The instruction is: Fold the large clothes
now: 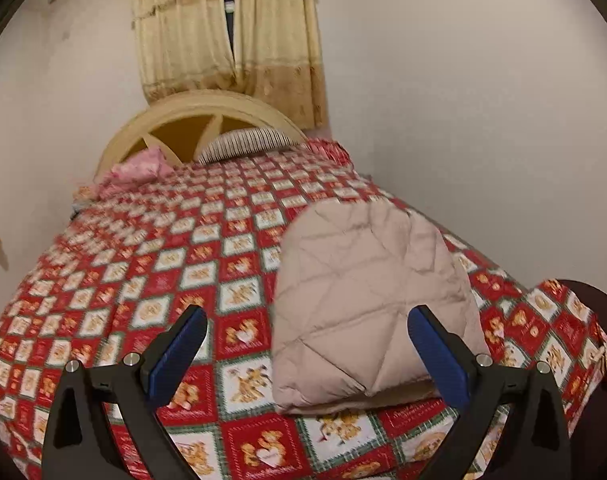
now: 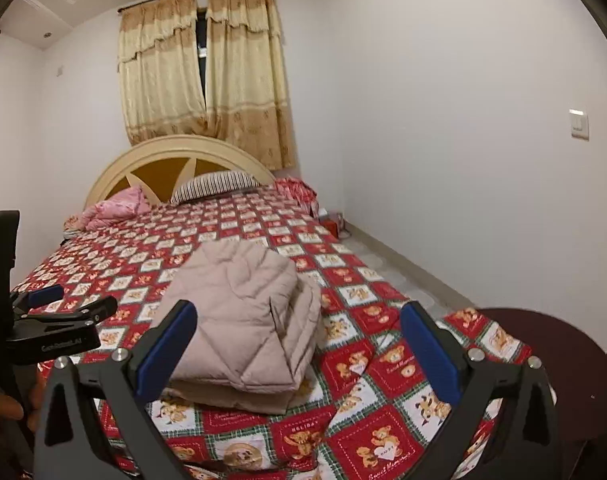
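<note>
Both hand-held grippers, left (image 1: 307,344) and right (image 2: 297,342), spread wide and empty, folded beige quilted jacket (image 2: 243,316) on bedspread (image 1: 143,280)

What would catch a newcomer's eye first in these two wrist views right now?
First, the folded beige quilted jacket, lying as a neat bundle near the foot of the bed. Next, the loud red bedspread with its teddy-bear squares, covering the whole bed under it. Both the left gripper and the right gripper are open and empty, apart from the bundle.
</note>
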{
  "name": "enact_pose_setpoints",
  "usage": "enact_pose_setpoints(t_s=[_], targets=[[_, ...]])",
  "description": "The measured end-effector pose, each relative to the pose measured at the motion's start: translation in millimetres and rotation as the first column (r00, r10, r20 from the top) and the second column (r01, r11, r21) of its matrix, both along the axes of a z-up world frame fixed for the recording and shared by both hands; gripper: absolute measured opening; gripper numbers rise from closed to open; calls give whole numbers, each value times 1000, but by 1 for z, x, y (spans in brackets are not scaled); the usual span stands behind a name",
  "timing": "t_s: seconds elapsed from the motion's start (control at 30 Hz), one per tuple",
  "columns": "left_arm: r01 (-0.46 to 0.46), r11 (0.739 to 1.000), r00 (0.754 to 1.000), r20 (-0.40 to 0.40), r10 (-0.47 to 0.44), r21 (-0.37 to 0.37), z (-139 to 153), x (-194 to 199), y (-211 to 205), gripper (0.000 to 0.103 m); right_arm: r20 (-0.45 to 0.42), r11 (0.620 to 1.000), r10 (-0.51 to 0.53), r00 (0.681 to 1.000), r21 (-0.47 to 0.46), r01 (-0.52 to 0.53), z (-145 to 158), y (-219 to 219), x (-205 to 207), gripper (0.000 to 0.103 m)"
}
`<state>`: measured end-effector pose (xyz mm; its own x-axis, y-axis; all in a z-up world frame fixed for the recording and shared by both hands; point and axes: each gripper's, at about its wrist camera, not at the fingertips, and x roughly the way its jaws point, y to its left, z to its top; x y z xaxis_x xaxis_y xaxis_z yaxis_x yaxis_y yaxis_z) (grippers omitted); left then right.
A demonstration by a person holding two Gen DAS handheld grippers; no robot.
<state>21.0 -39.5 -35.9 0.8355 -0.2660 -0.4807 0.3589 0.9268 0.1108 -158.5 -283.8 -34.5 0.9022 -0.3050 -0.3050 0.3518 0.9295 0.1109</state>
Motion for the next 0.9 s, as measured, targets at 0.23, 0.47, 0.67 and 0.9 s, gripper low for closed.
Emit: enact_pose_setpoints(t_s=[0.23, 0.47, 0.67, 0.9], targets=[[5, 1000, 997, 76, -5, 3, 15, -16, 11, 101, 56, 1000, 4, 998, -17, -3, 10, 15, -5, 103], [13, 999, 996, 92, -10, -31, 20, -26, 17, 101, 60, 999, 35, 998, -28, -34, 9, 25, -4, 103], [29, 1000, 995, 101, -29, -5, 18, -32, 12, 101, 57, 999, 33, 998, -15, -33, 7, 25, -5, 103], [14, 1000, 996, 83, -16, 20, 14, -29, 9, 101, 27, 999, 40, 999, -1, -40, 4, 24, -1, 103]])
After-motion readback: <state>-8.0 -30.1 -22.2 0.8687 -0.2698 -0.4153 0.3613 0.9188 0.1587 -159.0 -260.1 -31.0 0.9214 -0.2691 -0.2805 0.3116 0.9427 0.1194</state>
